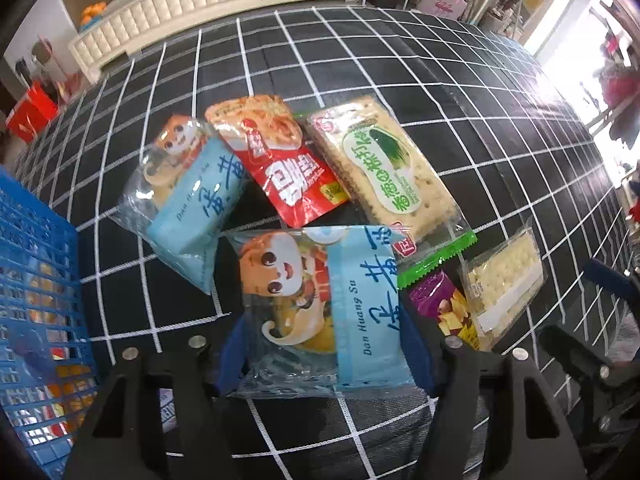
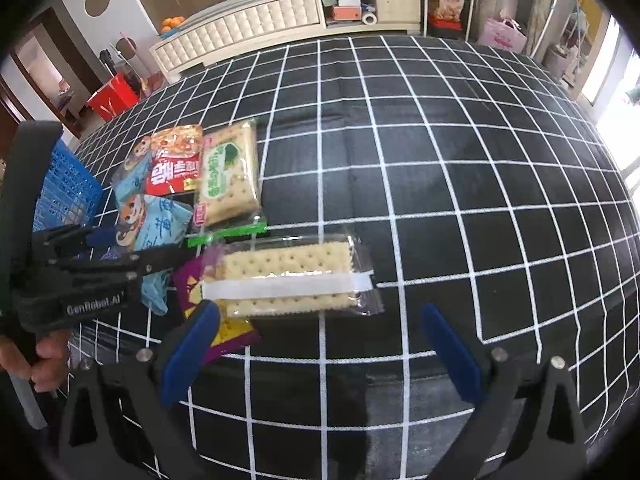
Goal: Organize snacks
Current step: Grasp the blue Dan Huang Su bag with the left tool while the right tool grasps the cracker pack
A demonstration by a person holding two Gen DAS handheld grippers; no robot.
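Note:
Several snack packs lie on a black checked tablecloth (image 1: 360,60). My left gripper (image 1: 324,330) points down, its blue pads pressing both sides of a light blue egg-yolk pastry packet (image 1: 320,300). A second light blue packet (image 1: 188,208), a red packet (image 1: 280,160) and a green-edged cracker pack (image 1: 388,168) lie just beyond. A purple packet (image 1: 440,300) sits partly under a clear cracker pack (image 2: 288,276). My right gripper (image 2: 320,312) hangs open just in front of that clear pack, with nothing between its fingers.
A blue plastic basket (image 1: 36,280) holding some snacks stands at the left, close to the left gripper. A hand (image 2: 44,360) grips the left tool's handle. A cream cabinet (image 2: 248,28) stands beyond the table's far edge.

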